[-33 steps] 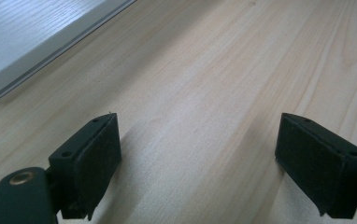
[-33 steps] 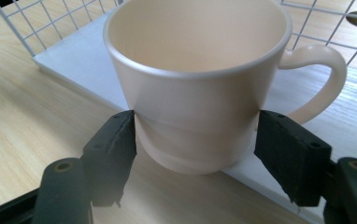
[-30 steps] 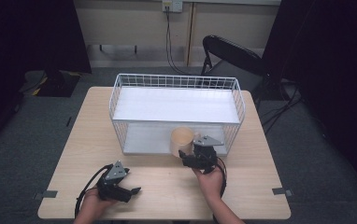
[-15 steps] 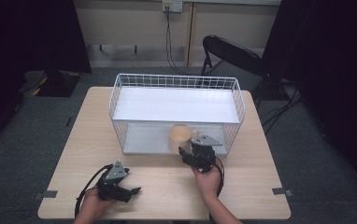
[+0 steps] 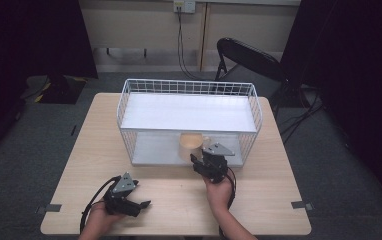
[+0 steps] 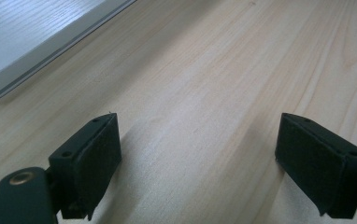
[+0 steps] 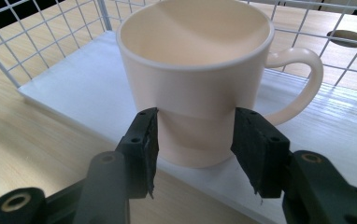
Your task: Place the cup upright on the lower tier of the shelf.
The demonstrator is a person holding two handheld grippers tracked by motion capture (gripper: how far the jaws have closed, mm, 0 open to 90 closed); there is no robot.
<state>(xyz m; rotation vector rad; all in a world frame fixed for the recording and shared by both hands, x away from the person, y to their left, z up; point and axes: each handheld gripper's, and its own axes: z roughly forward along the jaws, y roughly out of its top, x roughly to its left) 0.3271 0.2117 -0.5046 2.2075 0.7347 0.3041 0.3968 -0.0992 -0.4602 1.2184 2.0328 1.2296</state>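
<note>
A cream mug (image 5: 191, 144) (image 7: 195, 84) stands upright on the white bottom board (image 5: 151, 152) of a wire rack (image 5: 189, 87), near the board's front edge, handle to the right in the right gripper view. My right gripper (image 5: 199, 158) (image 7: 193, 140) is level right in front of it. Its jaws have just been closing and now stand narrower than the mug's body, their tips at its front wall and not around it. I cannot tell whether they touch it. At the table's front left my left gripper (image 5: 141, 202) (image 6: 197, 158) rests wide open with bare wood between its jaws.
The rack has a white upper shelf (image 5: 189, 112) above the mug and wire walls on the sides and back (image 7: 50, 42). The wooden table (image 5: 179, 200) runs between the two grippers. A black chair (image 5: 249, 55) stands behind the table.
The right gripper has shifted very slightly toward the mug. The mug, the rack and the left gripper stay where they were.
</note>
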